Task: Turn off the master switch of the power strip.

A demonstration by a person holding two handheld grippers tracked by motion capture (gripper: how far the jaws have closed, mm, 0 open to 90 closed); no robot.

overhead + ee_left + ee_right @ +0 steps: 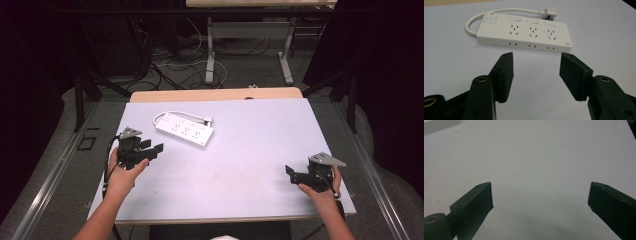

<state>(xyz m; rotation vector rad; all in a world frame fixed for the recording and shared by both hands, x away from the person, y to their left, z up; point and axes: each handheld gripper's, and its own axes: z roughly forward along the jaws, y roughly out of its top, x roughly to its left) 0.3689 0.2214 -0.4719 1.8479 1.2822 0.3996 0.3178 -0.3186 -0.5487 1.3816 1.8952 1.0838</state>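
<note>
The power strip lies flat on the white table, left of centre and towards the far edge, its cord looped behind it and the plug resting at its far side. The left gripper hovers just short of the strip, jaws partly spread with nothing between them. The right gripper rests well apart near the right edge, jaws spread wide and empty.

Risks, as judged:
- The left opening looks narrower than the strip; pressing on may push it away instead of gripping it.
- A grip at one end may let the strip swing.
- The trailing cord may snag when lifted.
</note>
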